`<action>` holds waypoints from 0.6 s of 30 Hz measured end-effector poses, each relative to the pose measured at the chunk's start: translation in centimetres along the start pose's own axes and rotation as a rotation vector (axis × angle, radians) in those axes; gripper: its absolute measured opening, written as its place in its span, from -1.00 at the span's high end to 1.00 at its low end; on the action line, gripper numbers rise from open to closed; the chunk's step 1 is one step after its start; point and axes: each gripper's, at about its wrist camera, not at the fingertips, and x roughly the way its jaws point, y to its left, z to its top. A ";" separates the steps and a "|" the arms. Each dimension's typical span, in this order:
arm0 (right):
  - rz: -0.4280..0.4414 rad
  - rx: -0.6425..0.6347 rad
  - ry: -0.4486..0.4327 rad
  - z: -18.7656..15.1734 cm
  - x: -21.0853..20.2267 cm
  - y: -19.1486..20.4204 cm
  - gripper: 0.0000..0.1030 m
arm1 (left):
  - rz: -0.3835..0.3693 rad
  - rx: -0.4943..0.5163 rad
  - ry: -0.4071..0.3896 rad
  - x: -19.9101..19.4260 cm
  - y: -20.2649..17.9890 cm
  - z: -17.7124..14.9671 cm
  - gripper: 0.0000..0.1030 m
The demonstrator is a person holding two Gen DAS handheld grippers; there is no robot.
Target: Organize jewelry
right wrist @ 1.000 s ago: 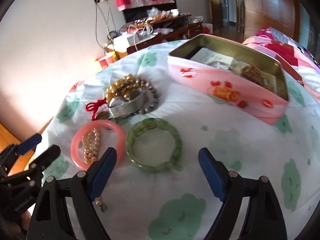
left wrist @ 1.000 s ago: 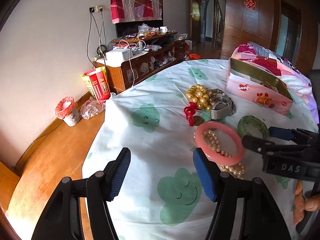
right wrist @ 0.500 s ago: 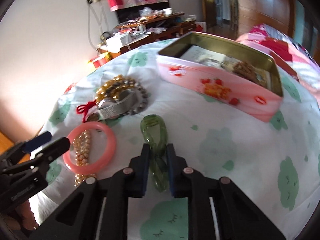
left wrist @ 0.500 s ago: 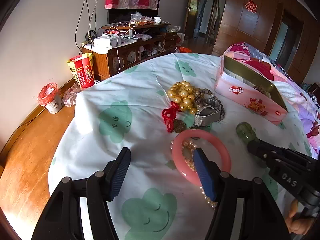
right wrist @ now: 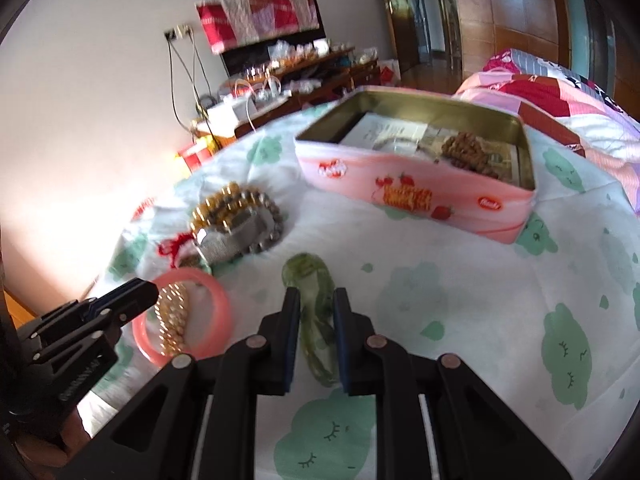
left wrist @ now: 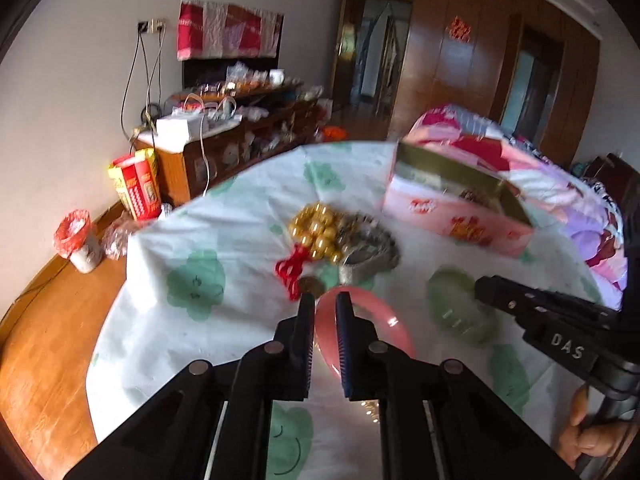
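Jewelry first, left wrist view: my left gripper (left wrist: pixel 324 308) jaws have just closed onto the pink bangle's (left wrist: pixel 384 316) rim, gold beads (left wrist: pixel 316 230) beyond them. Right wrist view: my right gripper (right wrist: pixel 316 304) jaws have just closed and clamp the green bangle (right wrist: pixel 316 300) edge-up, the pink tin (right wrist: pixel 416 188) beyond.

My left wrist camera sits just behind my left gripper (left wrist: pixel 325 312), tilted down across the bed sheet (left wrist: pixel 240 248) toward the far wall, close to the pink bangle (left wrist: pixel 384 320). My right wrist camera looks the same way from further right, over my right gripper (right wrist: pixel 316 308), nearer the pink tin (right wrist: pixel 416 196). Both views share the bangle, tin, gold beads (left wrist: pixel 316 228) and green bracelet (right wrist: pixel 316 280), probably lifted; blur hides it. Each view catches the other gripper.
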 end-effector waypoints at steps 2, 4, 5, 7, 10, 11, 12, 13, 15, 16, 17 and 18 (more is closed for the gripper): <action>0.005 0.004 -0.037 0.0 -0.7 0.0 0.66 | 0.004 0.014 -0.033 -0.8 -0.3 0.5 0.86; 0.007 -0.006 -0.049 0.1 -1.0 0.2 0.66 | 0.008 0.032 -0.041 -1.2 -0.5 0.8 0.87; 0.007 -0.013 -0.046 0.1 -0.9 0.4 0.66 | 0.017 0.040 -0.041 -1.3 -0.6 0.9 0.87; 0.012 -0.018 -0.036 0.2 -0.6 0.5 0.65 | 0.021 0.032 -0.031 -1.1 -0.3 0.9 0.87; 0.009 -0.004 -0.015 0.2 -0.2 0.2 0.20 | 0.044 -0.005 0.027 0.1 0.6 0.3 0.87; 0.003 0.000 -0.008 0.1 -0.1 0.1 -0.25 | 0.050 -0.017 0.055 0.6 1.0 0.2 0.86; -0.003 0.005 -0.004 0.1 0.0 0.1 -0.49 | 0.061 -0.027 0.079 0.9 1.2 -0.1 0.80; -0.004 0.006 -0.008 0.1 -0.1 0.0 -0.50 | 0.066 -0.035 0.099 1.3 1.4 -0.4 0.70; -0.002 0.006 -0.017 0.0 -0.3 0.0 -0.50 | 0.057 -0.053 0.133 1.8 1.5 -0.7 0.44; -0.001 0.004 -0.015 0.0 -0.3 0.0 -0.50 | 0.059 -0.058 0.146 2.1 1.5 -0.9 0.34; 0.002 -0.001 -0.011 0.0 -0.2 0.1 -0.50 | 0.067 -0.060 0.157 2.4 1.4 -1.0 0.34; 0.005 -0.006 -0.007 0.0 -0.1 0.2 -0.50 | 0.078 -0.057 0.153 2.7 1.3 -1.1 0.33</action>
